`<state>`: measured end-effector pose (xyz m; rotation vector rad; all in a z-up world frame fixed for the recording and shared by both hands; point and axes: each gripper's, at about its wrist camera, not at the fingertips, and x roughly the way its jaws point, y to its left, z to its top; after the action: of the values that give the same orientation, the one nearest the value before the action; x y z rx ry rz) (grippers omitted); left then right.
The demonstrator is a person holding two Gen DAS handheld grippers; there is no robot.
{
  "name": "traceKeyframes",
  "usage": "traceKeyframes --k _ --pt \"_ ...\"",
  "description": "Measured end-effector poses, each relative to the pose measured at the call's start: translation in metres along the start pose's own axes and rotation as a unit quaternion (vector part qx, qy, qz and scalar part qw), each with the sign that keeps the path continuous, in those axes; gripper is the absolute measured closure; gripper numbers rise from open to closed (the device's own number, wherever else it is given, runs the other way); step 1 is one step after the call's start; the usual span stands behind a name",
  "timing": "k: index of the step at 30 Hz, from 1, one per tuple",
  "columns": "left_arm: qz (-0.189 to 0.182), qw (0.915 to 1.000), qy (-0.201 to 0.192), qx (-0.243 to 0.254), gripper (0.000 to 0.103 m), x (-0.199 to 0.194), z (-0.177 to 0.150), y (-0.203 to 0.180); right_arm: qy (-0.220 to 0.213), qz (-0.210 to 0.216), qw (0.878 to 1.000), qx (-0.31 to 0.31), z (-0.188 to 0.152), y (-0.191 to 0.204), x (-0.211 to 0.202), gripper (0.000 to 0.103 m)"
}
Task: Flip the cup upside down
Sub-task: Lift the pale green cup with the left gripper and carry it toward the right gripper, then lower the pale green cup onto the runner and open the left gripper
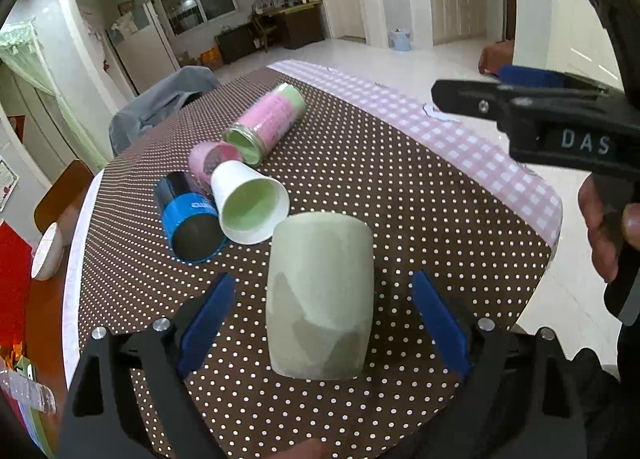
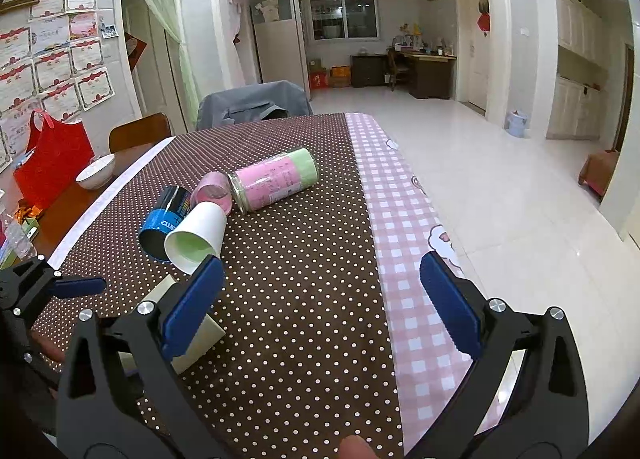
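Note:
A pale green cup (image 1: 320, 295) stands on the brown polka-dot tablecloth (image 1: 420, 219), its flat closed end up and no opening showing. My left gripper (image 1: 322, 311) is open, its blue pads either side of the cup and apart from it. In the right wrist view the cup (image 2: 200, 331) is mostly hidden behind my right gripper's left finger. My right gripper (image 2: 320, 299) is open and empty above the cloth, to the right of the cup. It also shows in the left wrist view (image 1: 540, 119) at the upper right.
Behind the cup lie a white paper cup (image 1: 250, 203), a blue and black can (image 1: 188, 219), a small pink cup (image 1: 212, 159) and a pink and green jar (image 1: 266, 123). A pink checked cloth (image 2: 404, 219) covers the table's right edge. A white bowl (image 2: 96, 171) and red bag (image 2: 52, 163) sit left.

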<state>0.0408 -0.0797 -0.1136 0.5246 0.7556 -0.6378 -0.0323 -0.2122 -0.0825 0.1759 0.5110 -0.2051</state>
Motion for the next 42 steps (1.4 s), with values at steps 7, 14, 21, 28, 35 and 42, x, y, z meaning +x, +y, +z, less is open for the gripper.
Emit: traceKeyframes --k 7,14,21,28,35,42 --pt "0.02 0.9995 -0.02 -0.012 0.014 -0.019 -0.005 0.006 -0.009 0.004 1.0 -0.008 0.007 0.006 -0.005 0.006" --pt "0.032 0.9985 -0.036 -0.026 0.014 -0.035 -0.011 0.014 -0.016 0.012 1.0 -0.019 0.012 0.015 -0.009 0.006" --pt "0.048 0.9963 -0.052 -0.048 0.014 -0.05 -0.017 0.023 -0.022 0.027 0.999 -0.027 0.016 0.024 -0.012 0.006" --pt "0.06 0.9929 -0.072 -0.074 0.014 -0.067 -0.025 0.034 -0.029 0.057 0.997 -0.038 0.021 0.033 -0.017 0.006" --pt "0.069 0.9895 -0.083 -0.096 0.014 -0.08 -0.032 0.042 -0.034 0.099 0.994 -0.041 0.025 0.042 -0.018 0.006" --pt "0.082 0.9842 -0.097 -0.123 0.014 -0.092 -0.04 0.052 -0.058 0.152 0.985 -0.055 0.029 0.05 -0.025 0.006"
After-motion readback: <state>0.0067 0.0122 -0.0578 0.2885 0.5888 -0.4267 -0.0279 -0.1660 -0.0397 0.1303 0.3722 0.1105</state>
